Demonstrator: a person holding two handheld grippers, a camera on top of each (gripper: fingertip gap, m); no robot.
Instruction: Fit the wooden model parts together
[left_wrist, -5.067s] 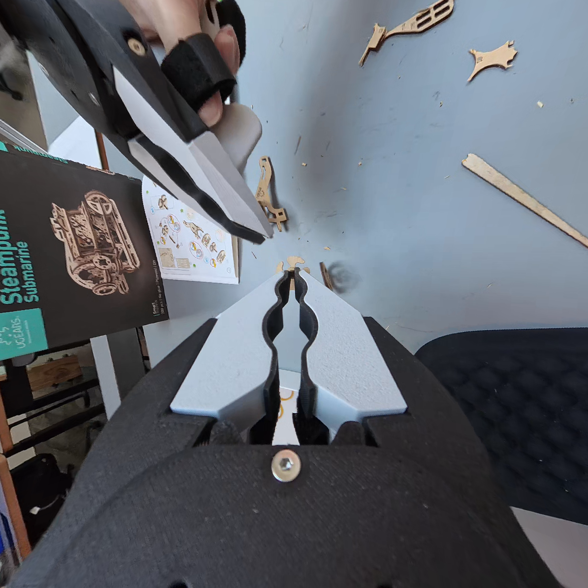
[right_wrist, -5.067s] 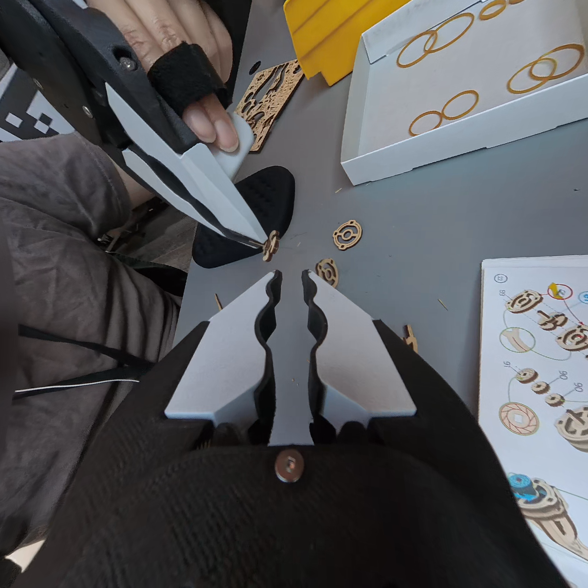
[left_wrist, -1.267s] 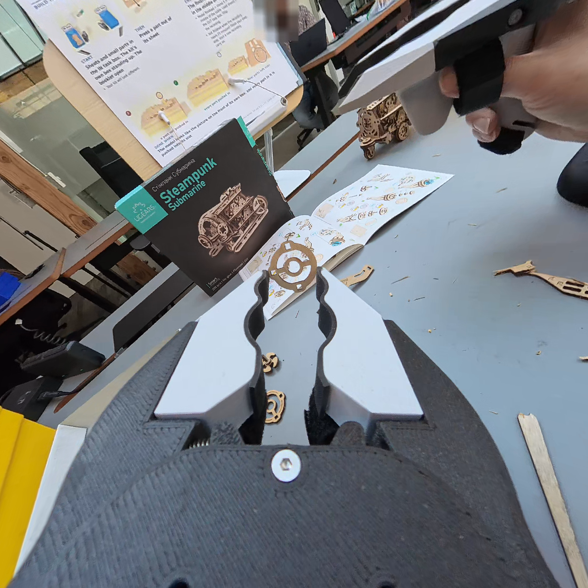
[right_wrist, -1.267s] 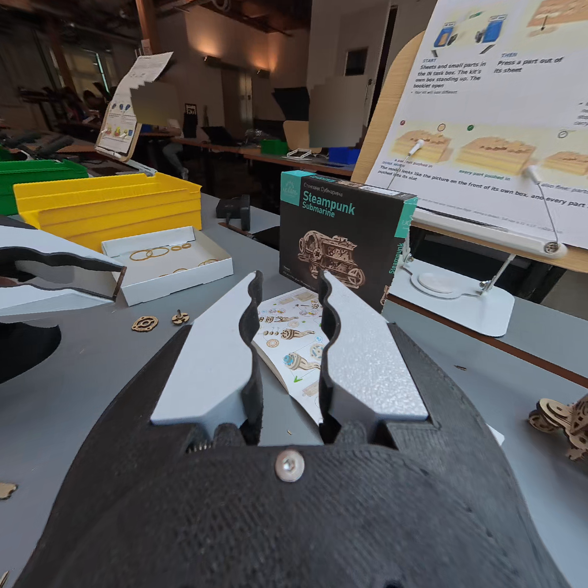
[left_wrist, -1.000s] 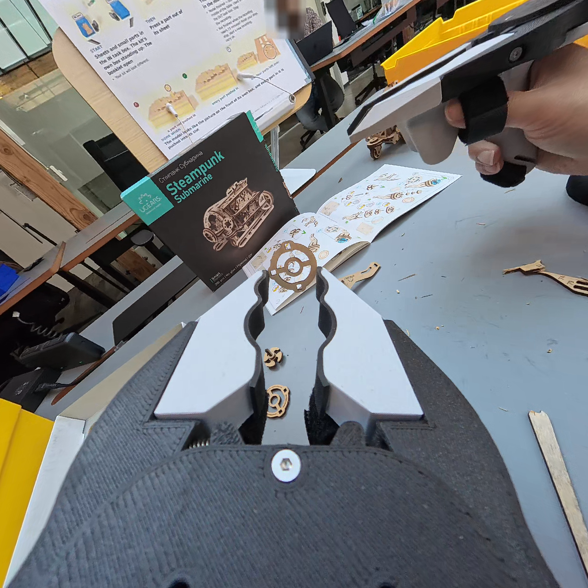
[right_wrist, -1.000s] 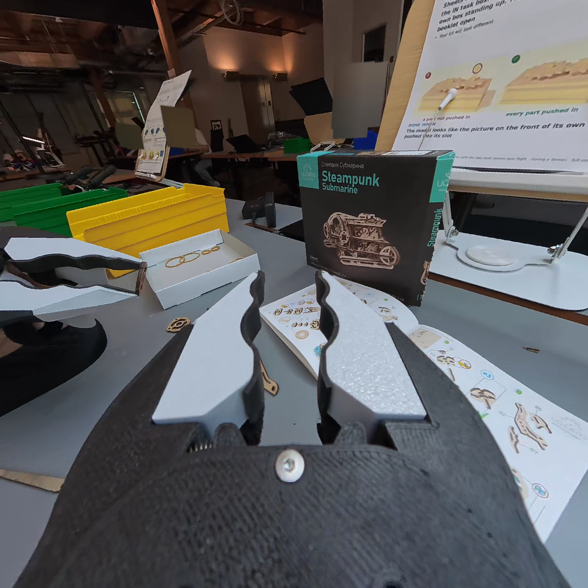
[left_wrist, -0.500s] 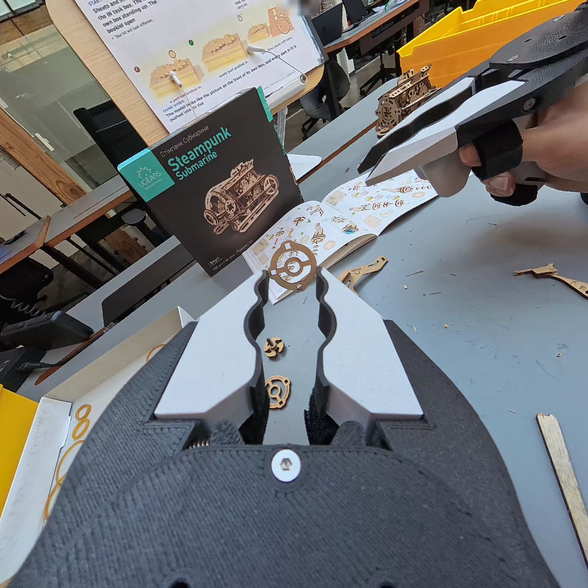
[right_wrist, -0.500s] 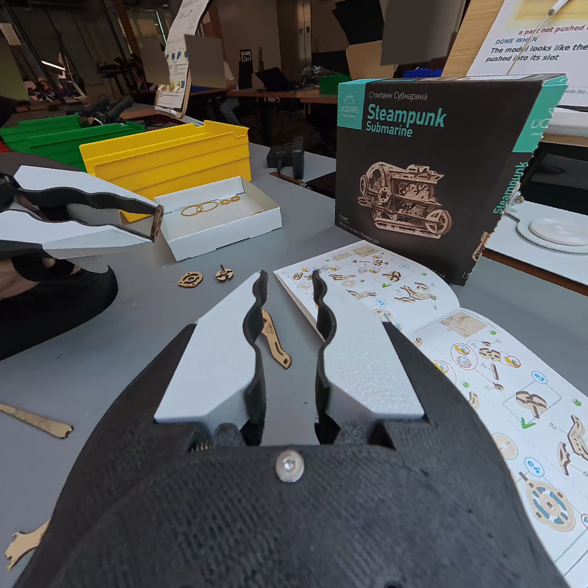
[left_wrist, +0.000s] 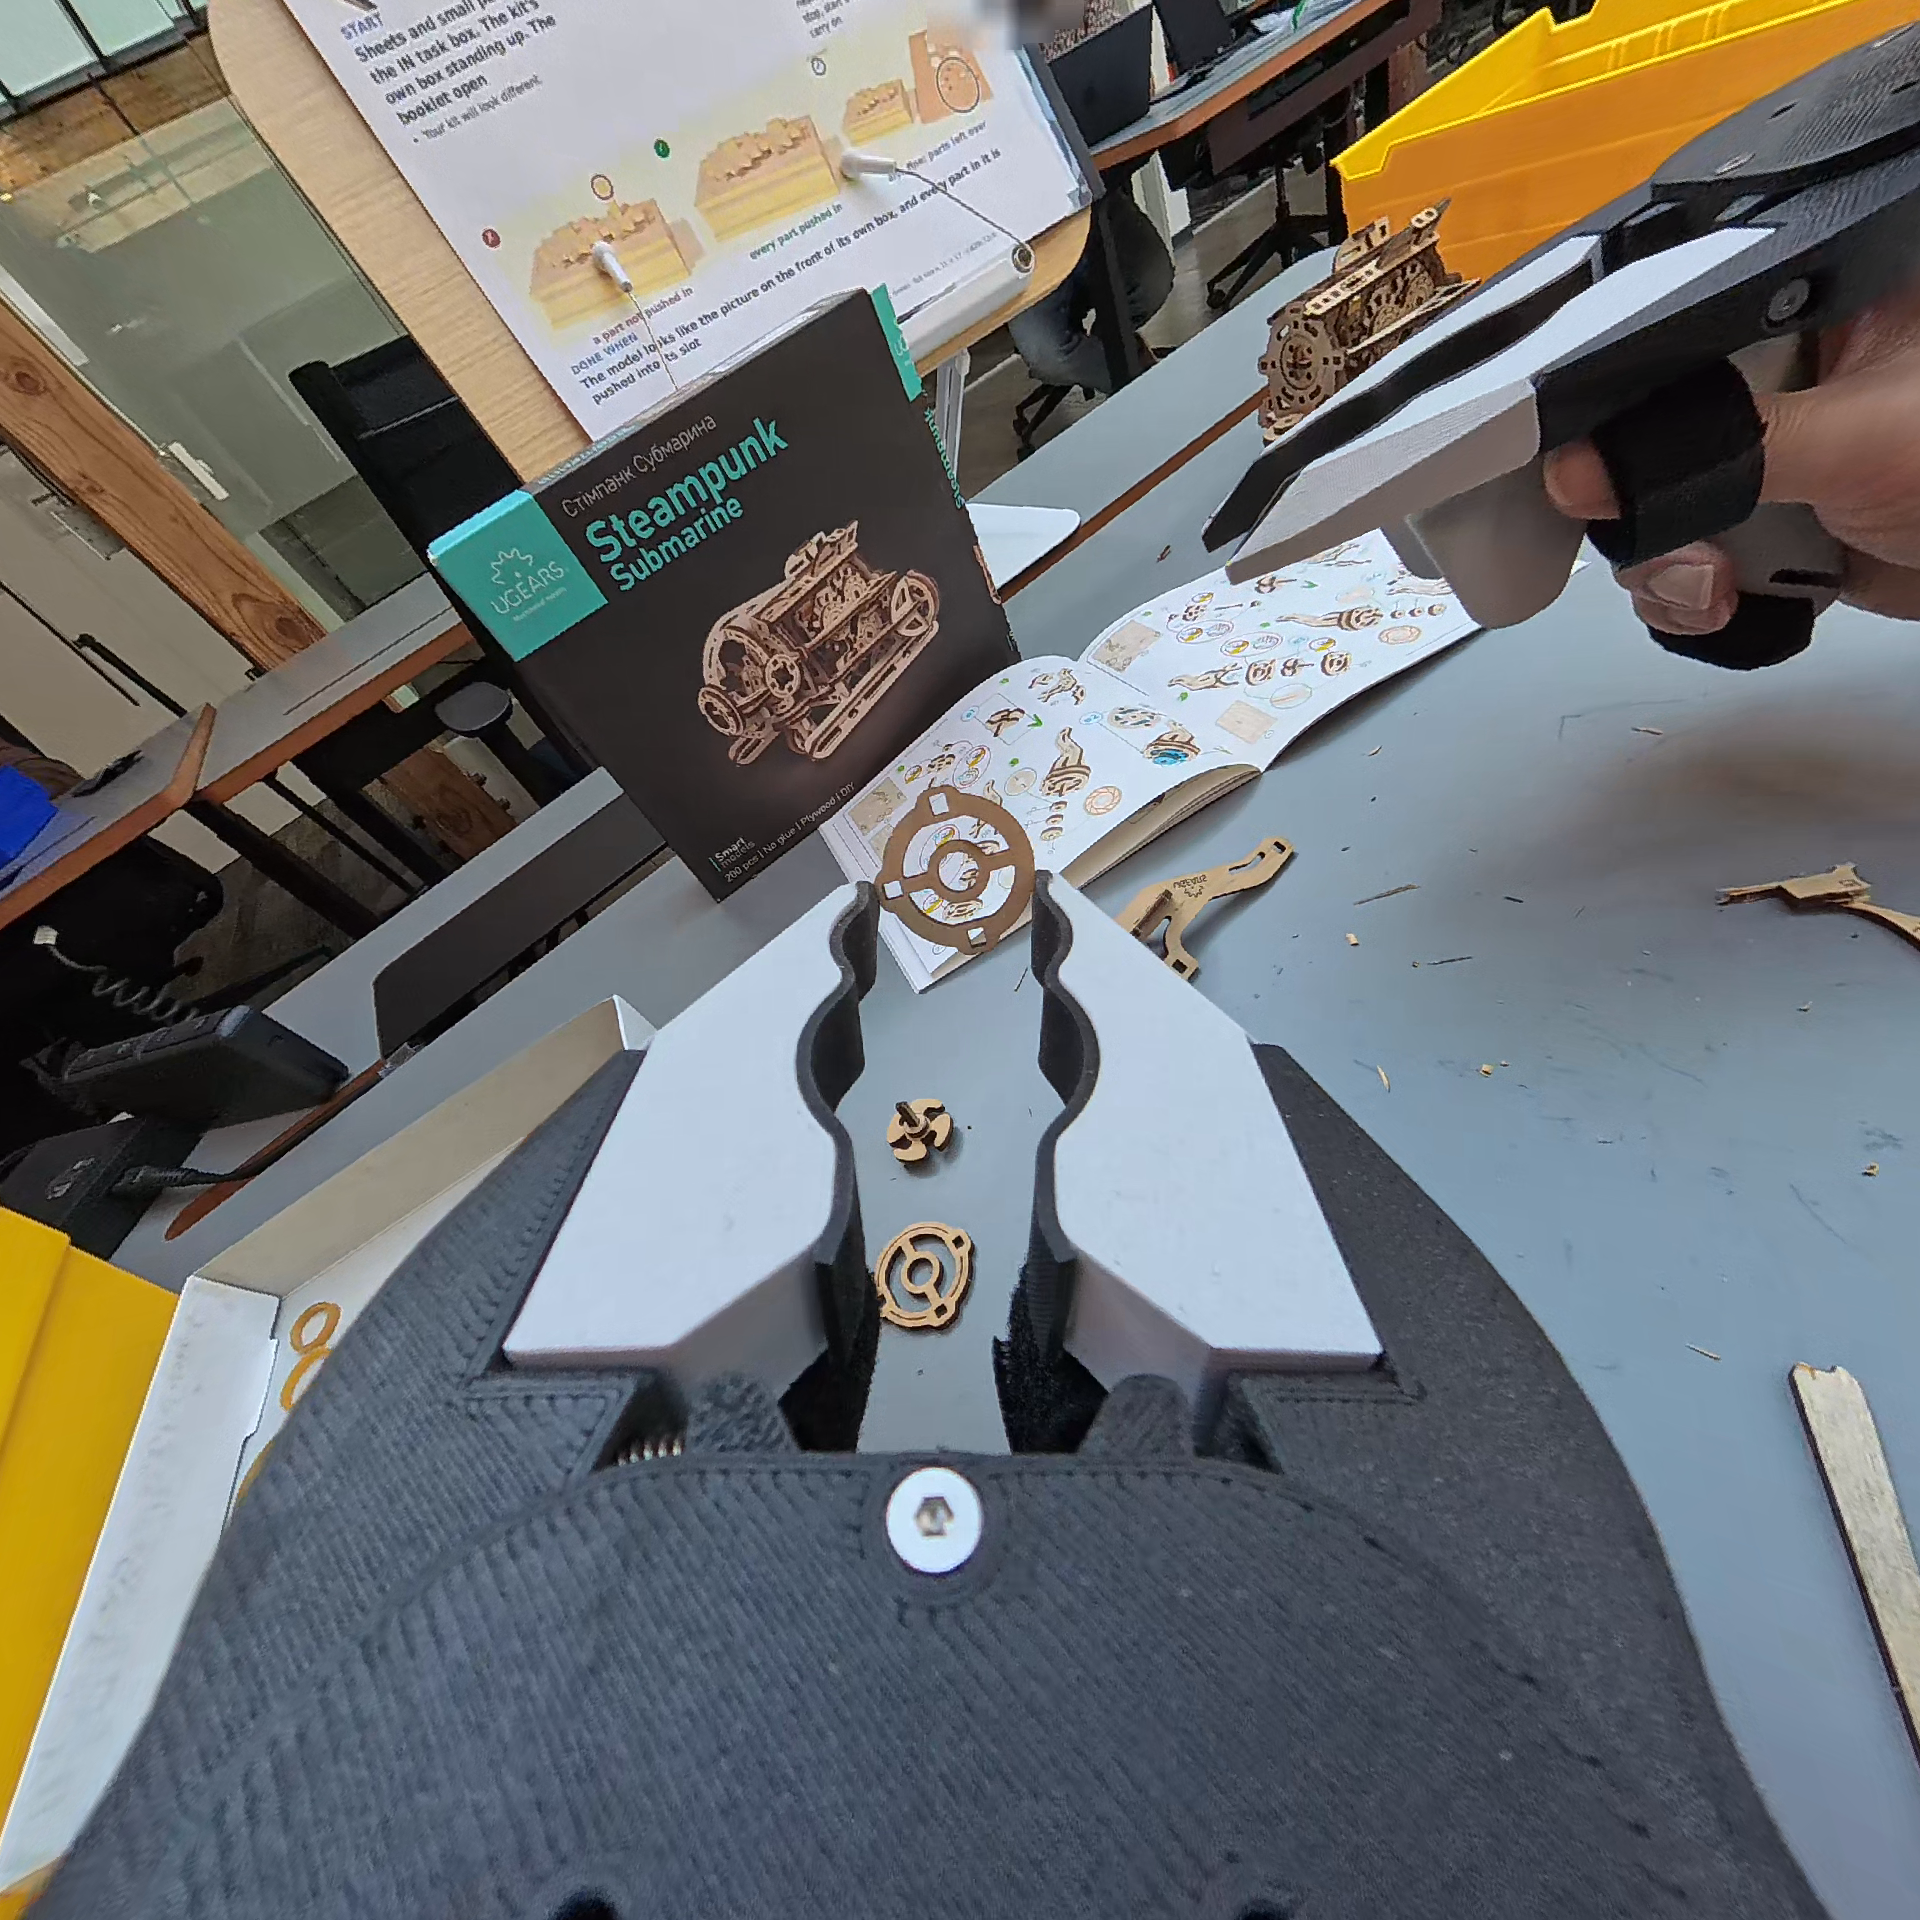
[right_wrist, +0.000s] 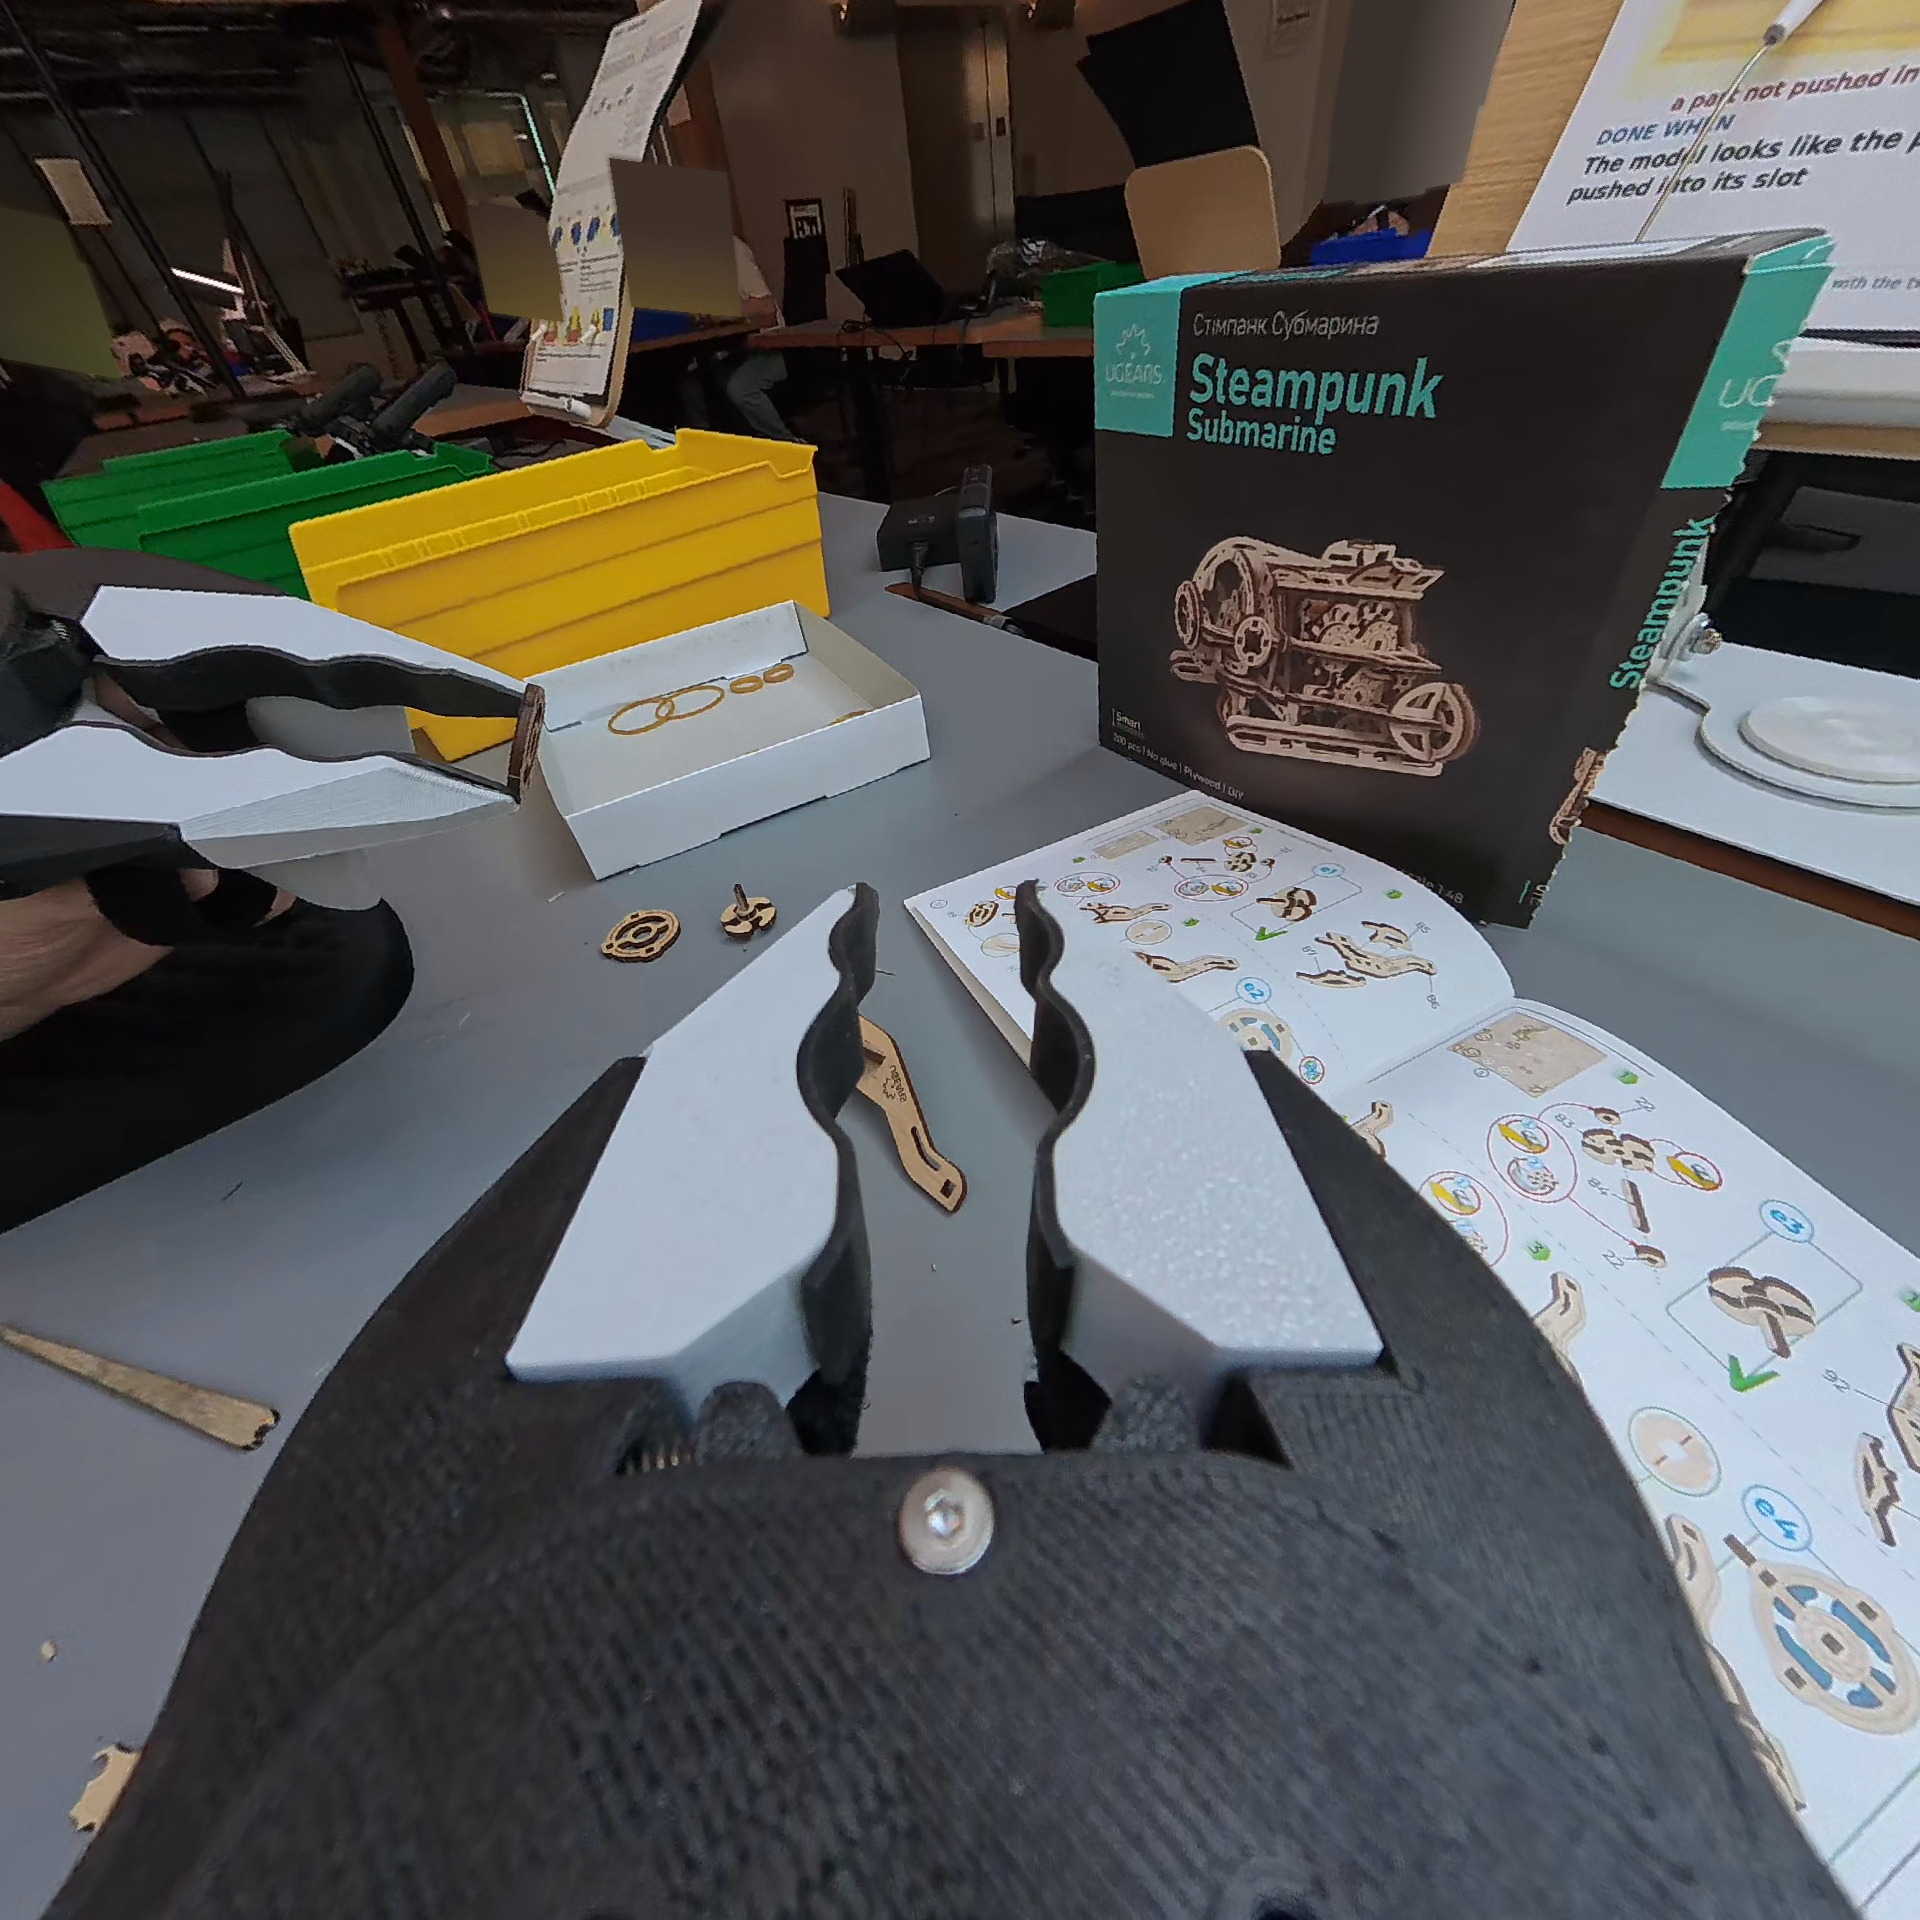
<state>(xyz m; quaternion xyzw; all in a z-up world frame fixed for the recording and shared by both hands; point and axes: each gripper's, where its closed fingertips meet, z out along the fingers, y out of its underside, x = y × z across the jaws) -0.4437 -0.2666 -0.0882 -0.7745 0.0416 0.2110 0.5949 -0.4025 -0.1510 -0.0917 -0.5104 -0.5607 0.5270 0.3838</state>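
Left tongs (left_wrist: 951, 899) pinching a wooden ring disc (left_wrist: 954, 871); right tongs (right_wrist: 943, 902) spread and empty.

The disc sits upright between the left tips, raised above the grey counter (left_wrist: 1558, 1091), in front of the open instruction booklet (left_wrist: 1174, 717). A curved wooden arm (right_wrist: 902, 1127) lies flat just beside the booklet, under the right tongs; a small ring part (right_wrist: 641, 934) and a pinned rosette (right_wrist: 748, 914) lie farther from the booklet.

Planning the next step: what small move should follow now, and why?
Probably lower the open right tool onto the curved part lying flat between its fingers. The left tool already grips the ring upright, so a mating piece is likely needed.
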